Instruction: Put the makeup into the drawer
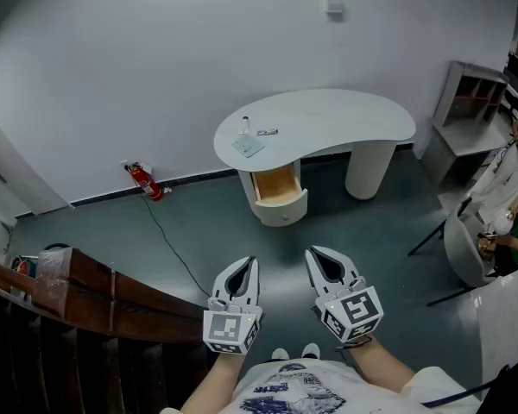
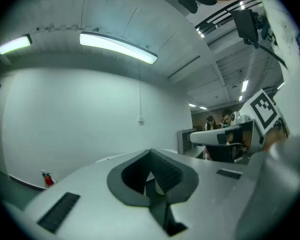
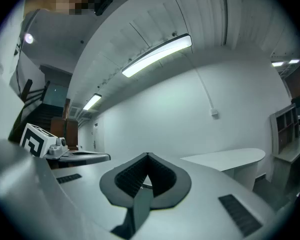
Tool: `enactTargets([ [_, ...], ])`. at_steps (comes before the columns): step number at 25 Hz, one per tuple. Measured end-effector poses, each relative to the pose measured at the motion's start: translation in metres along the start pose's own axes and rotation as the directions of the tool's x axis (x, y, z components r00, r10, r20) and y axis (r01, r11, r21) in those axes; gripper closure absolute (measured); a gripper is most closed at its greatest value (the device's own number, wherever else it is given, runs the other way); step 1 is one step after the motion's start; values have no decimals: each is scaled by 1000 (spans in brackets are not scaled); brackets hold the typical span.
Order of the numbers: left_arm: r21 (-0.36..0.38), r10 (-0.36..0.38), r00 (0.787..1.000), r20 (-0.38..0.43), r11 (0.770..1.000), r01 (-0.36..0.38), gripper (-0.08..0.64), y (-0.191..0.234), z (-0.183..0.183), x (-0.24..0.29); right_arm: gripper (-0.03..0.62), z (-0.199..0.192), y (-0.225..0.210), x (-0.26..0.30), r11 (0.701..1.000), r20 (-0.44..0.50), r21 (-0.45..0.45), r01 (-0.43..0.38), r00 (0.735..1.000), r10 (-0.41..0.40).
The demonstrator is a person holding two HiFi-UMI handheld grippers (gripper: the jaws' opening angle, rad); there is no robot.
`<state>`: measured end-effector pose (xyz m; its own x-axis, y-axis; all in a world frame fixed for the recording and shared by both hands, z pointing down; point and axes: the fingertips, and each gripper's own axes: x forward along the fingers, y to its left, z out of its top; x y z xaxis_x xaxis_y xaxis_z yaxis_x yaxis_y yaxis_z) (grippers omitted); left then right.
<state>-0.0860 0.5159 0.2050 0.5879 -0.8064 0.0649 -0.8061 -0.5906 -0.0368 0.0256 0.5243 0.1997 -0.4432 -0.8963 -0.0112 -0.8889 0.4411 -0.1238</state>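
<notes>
White is the curved worktop (image 1: 345, 119), on whose left end the makeup (image 1: 249, 145) is laid, above the open wooden drawer (image 1: 278, 186). Well apart from it, the left gripper (image 1: 252, 261) and right gripper (image 1: 312, 253) are held level, jaws pressed together on nothing.

Small makeup items (image 1: 249, 145) lie on the white table (image 1: 345, 119) above the open wooden drawer (image 1: 277, 186)
</notes>
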Motion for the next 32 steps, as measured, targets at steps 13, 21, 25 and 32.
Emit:
enactTargets([
  [13, 8, 87, 996, 17, 996, -87, 514, -1, -7, -40, 572, -6, 28, -25, 1000, -16, 22, -1, 1000, 1],
  [21, -4, 100, 995, 18, 995, -100, 514, -10, -10, -33, 572, -9, 17, -26, 999, -26, 33, -17, 999, 18],
  [25, -2, 112, 994, 14, 994, -112, 514, -15, -11, -24, 572, -11, 5, -29, 999, -24, 35, -26, 999, 27],
  [32, 6, 107, 994, 3, 994, -107, 514, -31, -11, -11, 572, -16, -16, -35, 997, -35, 68, -26, 999, 29],
])
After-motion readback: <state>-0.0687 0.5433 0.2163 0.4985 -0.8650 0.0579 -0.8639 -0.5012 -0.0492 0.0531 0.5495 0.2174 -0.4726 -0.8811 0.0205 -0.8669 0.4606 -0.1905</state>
